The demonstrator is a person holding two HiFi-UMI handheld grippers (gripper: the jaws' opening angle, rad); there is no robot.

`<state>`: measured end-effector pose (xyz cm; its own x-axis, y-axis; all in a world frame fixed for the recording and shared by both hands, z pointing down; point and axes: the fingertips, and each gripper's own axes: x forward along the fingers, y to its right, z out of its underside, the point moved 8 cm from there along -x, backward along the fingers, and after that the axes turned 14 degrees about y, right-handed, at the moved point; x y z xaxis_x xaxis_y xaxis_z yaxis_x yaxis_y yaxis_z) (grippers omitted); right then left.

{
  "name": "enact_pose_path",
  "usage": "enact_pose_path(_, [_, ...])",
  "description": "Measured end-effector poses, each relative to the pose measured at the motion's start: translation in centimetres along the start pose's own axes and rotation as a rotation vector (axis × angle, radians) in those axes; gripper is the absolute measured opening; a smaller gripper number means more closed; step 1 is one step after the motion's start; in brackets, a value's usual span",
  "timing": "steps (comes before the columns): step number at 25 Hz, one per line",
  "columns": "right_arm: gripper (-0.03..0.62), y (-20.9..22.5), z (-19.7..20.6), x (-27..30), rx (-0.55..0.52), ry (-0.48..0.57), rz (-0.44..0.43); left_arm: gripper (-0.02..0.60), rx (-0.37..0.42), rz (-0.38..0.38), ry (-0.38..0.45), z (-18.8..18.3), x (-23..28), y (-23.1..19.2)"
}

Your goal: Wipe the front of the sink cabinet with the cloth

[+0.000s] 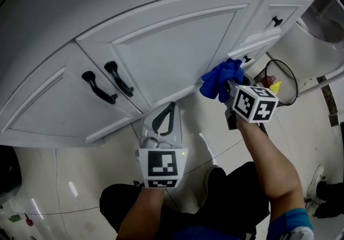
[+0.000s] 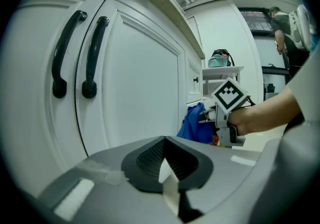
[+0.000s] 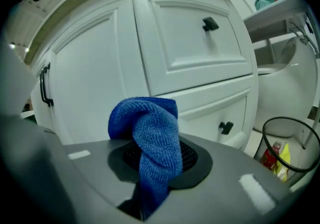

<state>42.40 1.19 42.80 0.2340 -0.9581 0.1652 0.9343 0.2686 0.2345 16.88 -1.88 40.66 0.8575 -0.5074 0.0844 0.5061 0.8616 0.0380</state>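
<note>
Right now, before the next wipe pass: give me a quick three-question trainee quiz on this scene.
1. True or false: the left hand-held gripper clamps the blue cloth.
2. The blue cloth is nearest which? A) the paired black door handles B) the lower right corner of the large door C) the wire bin
3. Fill in: the left hand-held gripper's jaws are ___.
Key: 1 false, the right hand-held gripper holds it; 2 B; 3 together, with nothing between them.

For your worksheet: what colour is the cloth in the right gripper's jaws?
The cloth is blue; right gripper view shows it best.
</note>
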Motion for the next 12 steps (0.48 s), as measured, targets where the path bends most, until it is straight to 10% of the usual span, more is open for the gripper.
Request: enact_pose_path(12, [0.077, 0.8, 8.8, 2.7, 0.125, -0.356, 0.033, 0.003, -0.014, -0.010, -0.037, 0.3, -1.1, -1.2])
